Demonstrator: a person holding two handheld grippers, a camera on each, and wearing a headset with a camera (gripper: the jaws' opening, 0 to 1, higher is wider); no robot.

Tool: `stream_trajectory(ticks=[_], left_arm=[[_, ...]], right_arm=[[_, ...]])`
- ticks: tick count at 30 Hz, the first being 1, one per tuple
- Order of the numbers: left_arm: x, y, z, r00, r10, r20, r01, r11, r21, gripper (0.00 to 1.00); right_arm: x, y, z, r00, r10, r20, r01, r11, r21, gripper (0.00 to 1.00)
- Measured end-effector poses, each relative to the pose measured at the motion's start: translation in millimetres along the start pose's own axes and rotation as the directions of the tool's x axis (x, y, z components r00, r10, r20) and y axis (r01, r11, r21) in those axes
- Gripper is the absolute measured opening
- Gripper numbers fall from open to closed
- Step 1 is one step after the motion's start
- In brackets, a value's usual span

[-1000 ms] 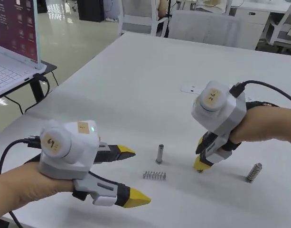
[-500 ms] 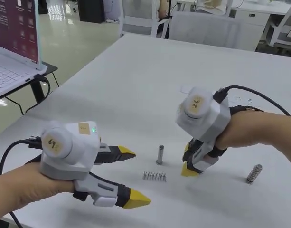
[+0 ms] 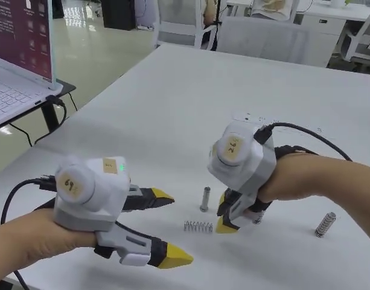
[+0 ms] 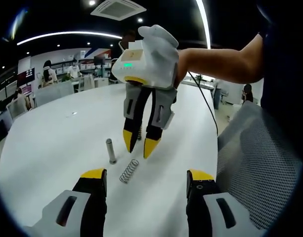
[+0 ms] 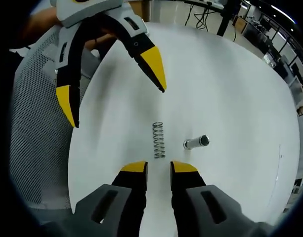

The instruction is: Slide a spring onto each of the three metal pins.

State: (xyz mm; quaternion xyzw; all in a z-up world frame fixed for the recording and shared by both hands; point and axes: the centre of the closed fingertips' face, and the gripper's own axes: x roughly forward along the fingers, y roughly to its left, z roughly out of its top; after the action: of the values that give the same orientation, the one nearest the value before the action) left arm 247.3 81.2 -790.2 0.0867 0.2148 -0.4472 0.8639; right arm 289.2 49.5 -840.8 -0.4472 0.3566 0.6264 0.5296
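My white table (image 3: pixel 172 90) bears an upright pin (image 3: pixel 205 199); a loose spring (image 3: pixel 198 226) lies flat just beside it, and seemingly a spring-covered pin (image 3: pixel 325 224) well to its right.

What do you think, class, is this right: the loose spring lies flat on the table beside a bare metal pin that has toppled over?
Not quite. The bare metal pin stands upright, as the head view shows. The rest holds: the loose spring lies flat on the table beside it.

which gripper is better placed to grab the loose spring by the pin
Right. The right gripper, open, sits just short of the spring and lined up on it; the left gripper is farther back.
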Motion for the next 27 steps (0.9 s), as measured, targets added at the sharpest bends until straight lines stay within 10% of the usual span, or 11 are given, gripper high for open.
stream_trajectory(ticks=[27], left_arm=[[0.6, 0.9, -1.2, 1.0, 0.0, -0.001, 0.0, 1.0, -0.014, 0.59]], right_arm=[[22.5, -1.2, 2.5, 0.9996, 0.019, -0.022, -0.019, 1.0, -0.016, 0.11]])
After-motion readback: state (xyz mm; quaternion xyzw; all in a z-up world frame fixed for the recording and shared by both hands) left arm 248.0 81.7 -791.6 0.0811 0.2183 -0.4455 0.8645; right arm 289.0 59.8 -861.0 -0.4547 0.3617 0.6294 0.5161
